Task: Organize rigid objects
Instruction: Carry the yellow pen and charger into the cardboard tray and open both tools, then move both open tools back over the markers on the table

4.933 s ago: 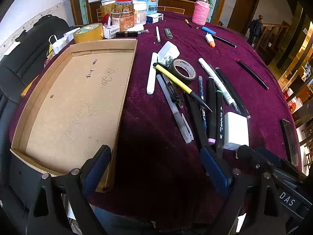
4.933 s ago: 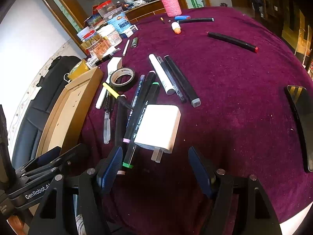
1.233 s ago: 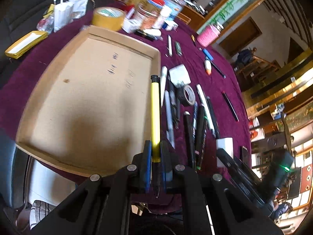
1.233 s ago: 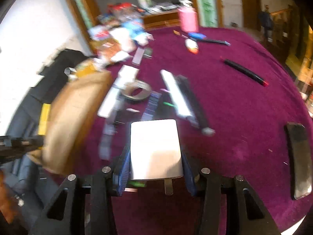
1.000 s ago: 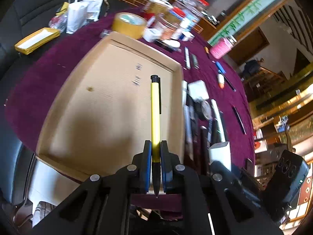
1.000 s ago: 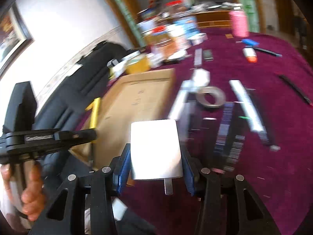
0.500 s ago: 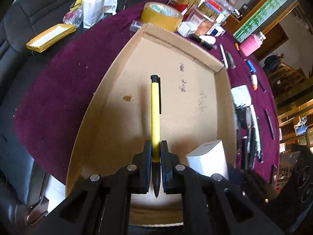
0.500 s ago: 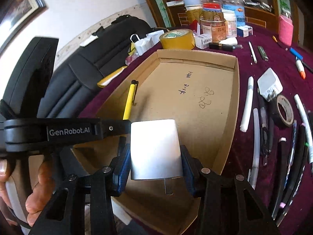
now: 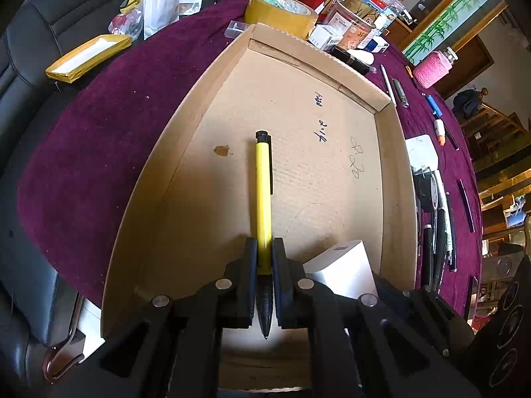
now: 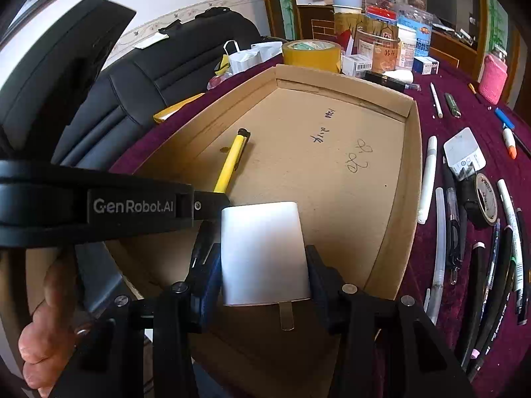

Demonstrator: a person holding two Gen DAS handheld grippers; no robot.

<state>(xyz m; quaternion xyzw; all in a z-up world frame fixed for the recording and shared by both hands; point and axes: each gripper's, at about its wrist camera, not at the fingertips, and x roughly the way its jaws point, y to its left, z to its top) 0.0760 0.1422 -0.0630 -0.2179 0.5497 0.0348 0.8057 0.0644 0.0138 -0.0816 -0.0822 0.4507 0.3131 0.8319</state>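
My left gripper (image 9: 264, 255) is shut on a yellow pen (image 9: 263, 195) and holds it over the near part of a shallow cardboard tray (image 9: 159, 165). The pen points away from me; it also shows in the right wrist view (image 10: 230, 162). My right gripper (image 10: 264, 265) is shut on a white charger block (image 10: 264, 252), held over the tray's (image 10: 403, 179) near right part. The charger (image 9: 345, 268) sits just right of the left gripper. The tray floor is bare cardboard with pen scribbles.
Several pens and markers (image 10: 478, 252), a black tape roll (image 10: 486, 202) and a second white charger (image 10: 464, 156) lie on the purple cloth right of the tray. A yellow tape roll (image 9: 280, 11), jars and boxes stand behind it. A black chair (image 10: 159, 76) is left.
Both grippers have moved left from the cloth to above the tray, carrying the pen and the charger. In the last half second they came slightly lower and closer to the tray floor.
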